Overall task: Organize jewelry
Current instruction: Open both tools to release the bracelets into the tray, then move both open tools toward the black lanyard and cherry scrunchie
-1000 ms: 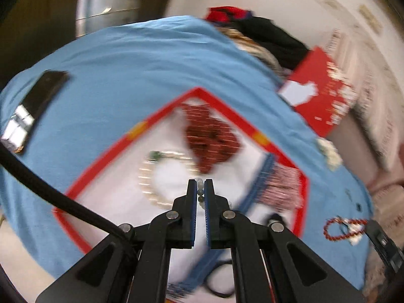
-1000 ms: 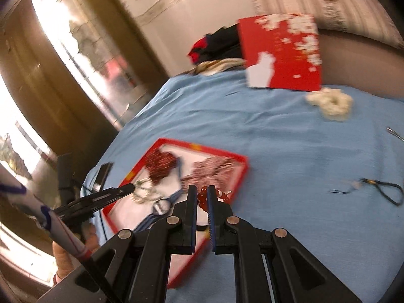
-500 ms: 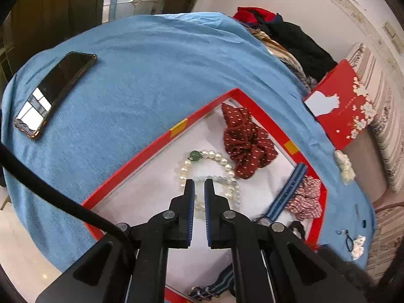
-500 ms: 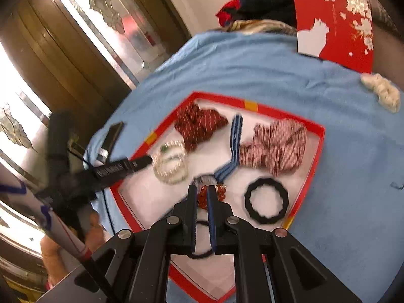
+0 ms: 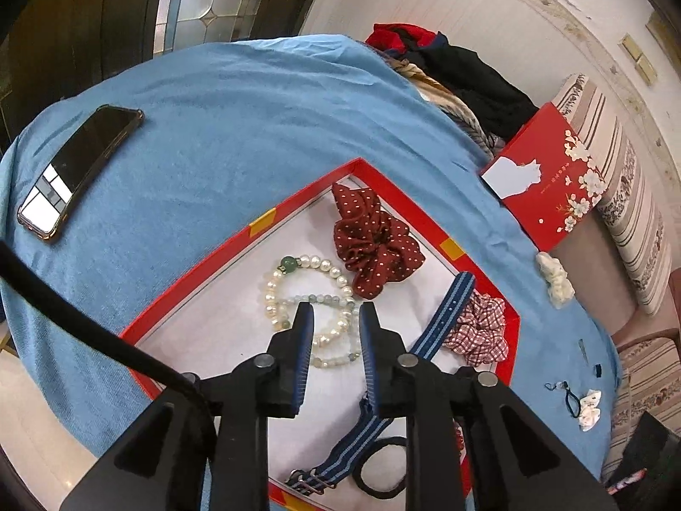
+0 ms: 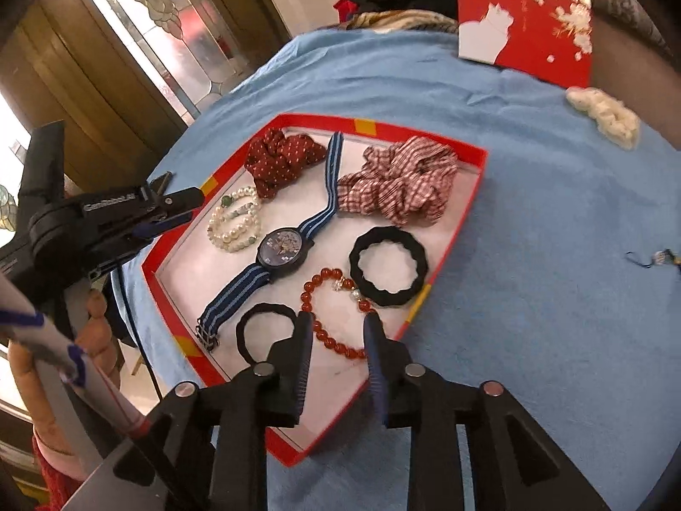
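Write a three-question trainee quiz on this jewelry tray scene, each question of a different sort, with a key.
1. True or false: the right tongs are shut on the red bead bracelet.
2. Which item lies outside the red-rimmed tray? A) blue-striped-strap wristwatch B) cream fluffy scrunchie C) red-and-white checked scrunchie
3. Fill in: the left tongs hover open over the white ____ bracelet.

Key: 1 false, both tongs stand open and the bracelet lies on the tray floor; 2 B, it rests on the blue cloth; 3 pearl.
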The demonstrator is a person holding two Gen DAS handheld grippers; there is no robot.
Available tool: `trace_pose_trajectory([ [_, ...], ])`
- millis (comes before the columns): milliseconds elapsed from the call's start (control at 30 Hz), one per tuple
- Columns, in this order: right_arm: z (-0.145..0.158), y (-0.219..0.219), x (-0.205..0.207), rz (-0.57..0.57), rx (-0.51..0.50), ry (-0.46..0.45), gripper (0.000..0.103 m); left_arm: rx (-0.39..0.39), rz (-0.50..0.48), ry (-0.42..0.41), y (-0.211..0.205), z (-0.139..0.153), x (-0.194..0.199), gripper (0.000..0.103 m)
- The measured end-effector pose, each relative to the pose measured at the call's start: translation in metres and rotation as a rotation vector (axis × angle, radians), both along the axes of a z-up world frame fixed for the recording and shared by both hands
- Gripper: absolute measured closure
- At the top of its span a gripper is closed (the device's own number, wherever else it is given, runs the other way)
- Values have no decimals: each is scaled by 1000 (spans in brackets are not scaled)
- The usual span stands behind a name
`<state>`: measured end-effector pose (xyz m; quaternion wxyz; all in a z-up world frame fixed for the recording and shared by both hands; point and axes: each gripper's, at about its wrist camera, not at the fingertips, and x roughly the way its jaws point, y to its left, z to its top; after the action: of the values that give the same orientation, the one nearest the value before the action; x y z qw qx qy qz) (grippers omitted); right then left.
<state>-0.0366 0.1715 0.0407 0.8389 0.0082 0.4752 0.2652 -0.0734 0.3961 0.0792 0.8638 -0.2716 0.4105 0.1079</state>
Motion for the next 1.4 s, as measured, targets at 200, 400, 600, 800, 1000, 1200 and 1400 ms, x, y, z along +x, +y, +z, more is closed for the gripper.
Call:
trace_pose_trajectory([
  [200, 10, -41, -13, -67, -24, -50, 68, 60, -59, 1, -31, 3, 4, 77],
  [400, 10, -106, -20, -198, -56, -65, 67, 129, -187, -26, -88, 9, 7, 75],
  [600, 0, -179, -28, -352, -138, -73, 67, 202, -377, -66, -175, 13, 3, 67],
  [800, -13, -240, -41, -479, -166, -48, 67, 261, -526, -33, -245, -1, 3, 67],
  [1000, -12, -280, -51, -566, -149, -44, 67, 303, -591, 1, -286, -16, 4, 66],
  [1200, -11, -314, -50, -634, -120, -42, 66, 317, -600, 27, -299, -26, 8, 66],
  [1400, -7, -327, -7, -637, -134, -52, 66, 319, -606, 49, -303, -33, 13, 64],
])
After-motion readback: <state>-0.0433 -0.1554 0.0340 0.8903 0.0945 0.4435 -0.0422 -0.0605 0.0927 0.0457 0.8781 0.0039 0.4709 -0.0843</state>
